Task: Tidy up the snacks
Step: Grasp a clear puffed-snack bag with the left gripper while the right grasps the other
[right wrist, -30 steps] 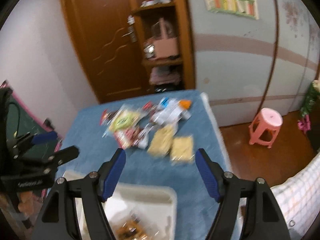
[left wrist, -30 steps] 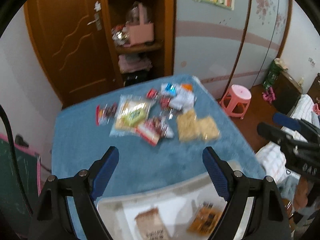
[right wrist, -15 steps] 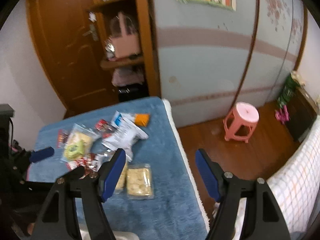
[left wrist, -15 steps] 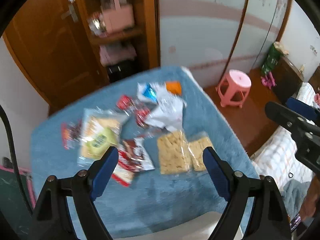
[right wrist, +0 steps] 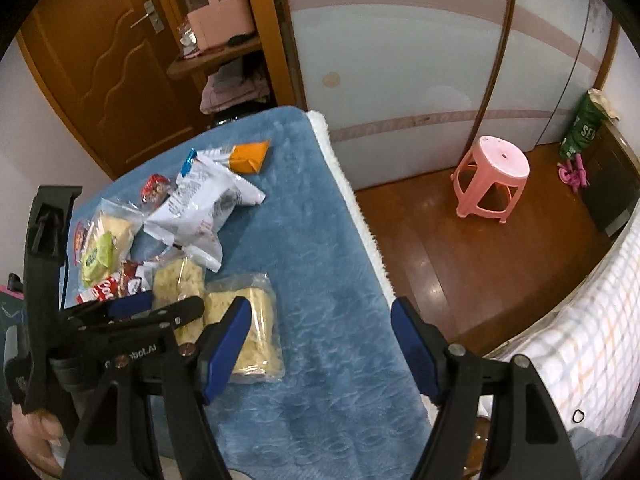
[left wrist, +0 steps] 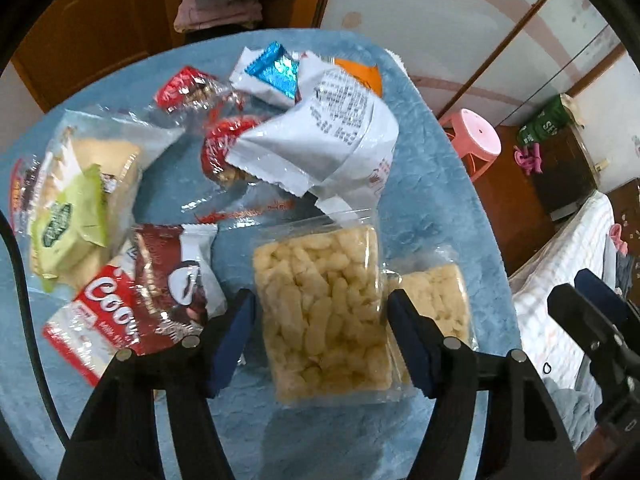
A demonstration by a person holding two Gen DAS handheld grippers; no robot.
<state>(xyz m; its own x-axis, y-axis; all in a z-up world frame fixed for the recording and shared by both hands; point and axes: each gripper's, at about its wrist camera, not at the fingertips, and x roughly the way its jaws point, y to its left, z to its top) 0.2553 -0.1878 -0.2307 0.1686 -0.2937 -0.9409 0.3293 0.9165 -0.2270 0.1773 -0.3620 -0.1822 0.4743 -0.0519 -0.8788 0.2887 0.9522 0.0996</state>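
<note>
A: Left gripper (left wrist: 318,336) is pointing down at the puffed-snack pack (left wrist: 320,316), on the blue-covered bench (left wrist: 420,152) near its right edge. Fingers (left wrist: 234,336) have just been closing in but are partly open, one on each side of the pack, pads not pressing that I can see. Nothing held.

B: Tip for the grab?

A: Keep it centred, bring the fingers onto the pack's long sides, squeeze lightly; looks crushable, film's slippery. Mind the second puffed pack (left wrist: 438,300) touching its right side, and the red cookie pack (left wrist: 132,300) by the left finger.

B: Right gripper (right wrist: 320,348)?

A: Partly open, empty, over bare bench beside that second pack.

B: Counts?

A: Two puffed packs, one red cookie pack, one clear bag with a green label (left wrist: 76,204), one big white pouch (left wrist: 320,136), one blue foil packet (left wrist: 276,70), one orange packet (left wrist: 360,74). Small red-wrapped ones, at least three; overlap, can't be sure.
</note>
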